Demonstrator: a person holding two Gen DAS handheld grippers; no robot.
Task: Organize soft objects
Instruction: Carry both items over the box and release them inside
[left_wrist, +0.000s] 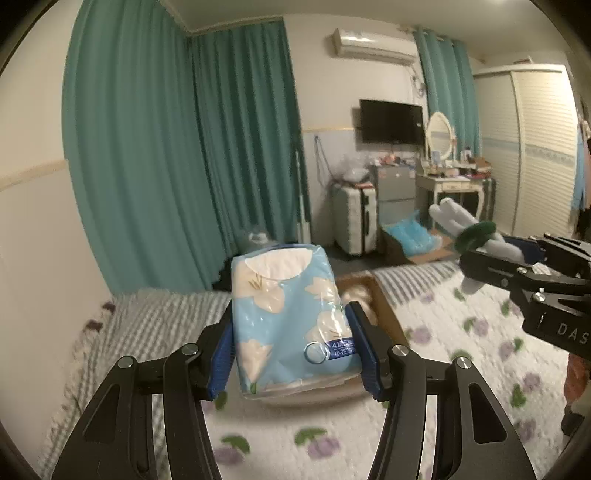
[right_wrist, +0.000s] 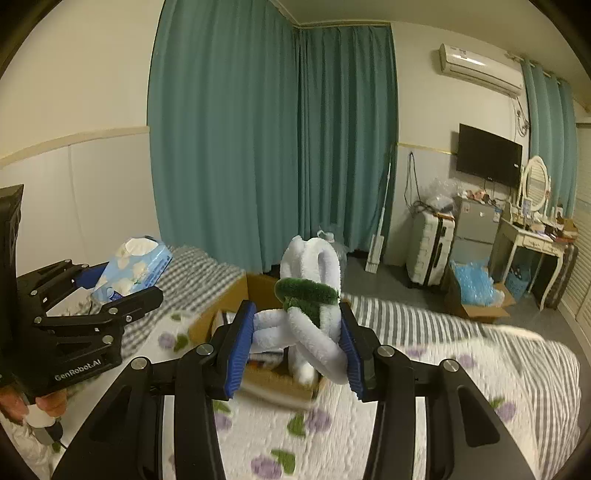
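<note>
Two hand-held grippers, each gripping one soft thing above a bed; one open cardboard box (right_wrist: 229, 314) lying on the quilt below them.

Left gripper (left_wrist: 293, 350): clamping a single tissue pack (left_wrist: 291, 317) between blue ribbed pads, jaws spread wide to span its sides. Pack standing upright, pillow-shaped, wrapped in glossy crinkled film, pale blue with cream flower prints, white tissue showing at the top. Hanging just above the near edge of the box.

Right gripper (right_wrist: 295, 343): squeezing one plush toy (right_wrist: 314, 302), jaws partly closed on its lower loops. Toy made of fuzzy white chenille tubes knotted together, with a dark green fuzzy band across the middle. Hovering over the box, well apart from the tissue pack at the left.

Box brown, rectangular, flaps open, already holding some items too blurred to identify.

Quilt (left_wrist: 461, 369) white, textured, printed with purple fruit and green leaves; grey striped bedding (right_wrist: 443, 317) lying beyond it at the far side.
</note>
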